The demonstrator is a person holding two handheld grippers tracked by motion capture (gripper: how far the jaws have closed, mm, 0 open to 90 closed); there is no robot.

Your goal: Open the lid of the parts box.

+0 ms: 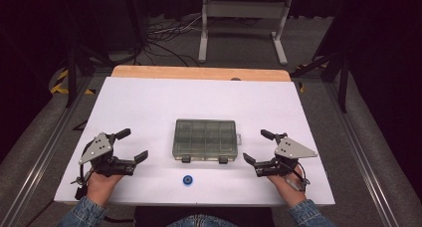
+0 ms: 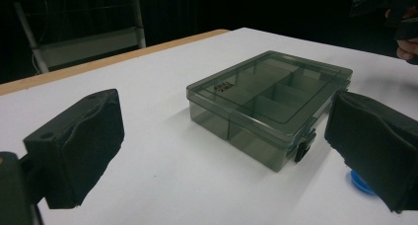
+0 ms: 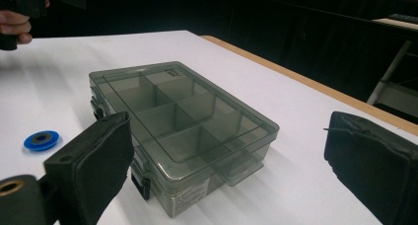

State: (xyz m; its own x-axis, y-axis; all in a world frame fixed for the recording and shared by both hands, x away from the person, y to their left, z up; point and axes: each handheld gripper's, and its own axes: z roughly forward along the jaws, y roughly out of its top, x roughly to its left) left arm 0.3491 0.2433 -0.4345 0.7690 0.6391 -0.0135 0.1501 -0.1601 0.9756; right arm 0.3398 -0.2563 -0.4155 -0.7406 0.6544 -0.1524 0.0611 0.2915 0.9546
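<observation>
A smoky transparent compartment box (image 1: 205, 140) lies shut in the middle of the white table (image 1: 149, 102), its two latches facing the person. A small blue ring (image 1: 187, 179) lies in front of it near the front edge. My left gripper (image 1: 133, 144) rests to the left of the box, jaws open and empty. My right gripper (image 1: 257, 146) rests to the right, also open and empty. In the left gripper view the box (image 2: 271, 101) sits ahead between the black pads (image 2: 79, 146), with the ring (image 2: 362, 183) behind the right pad. In the right gripper view the box (image 3: 182, 121) and ring (image 3: 41, 139) lie ahead.
A wooden strip (image 1: 199, 73) runs along the table's far edge. Beyond it a grey metal stand (image 1: 244, 18) and cables rest on the floor. Metal rails (image 1: 45, 137) flank the table on both sides. Bare white surface surrounds the box.
</observation>
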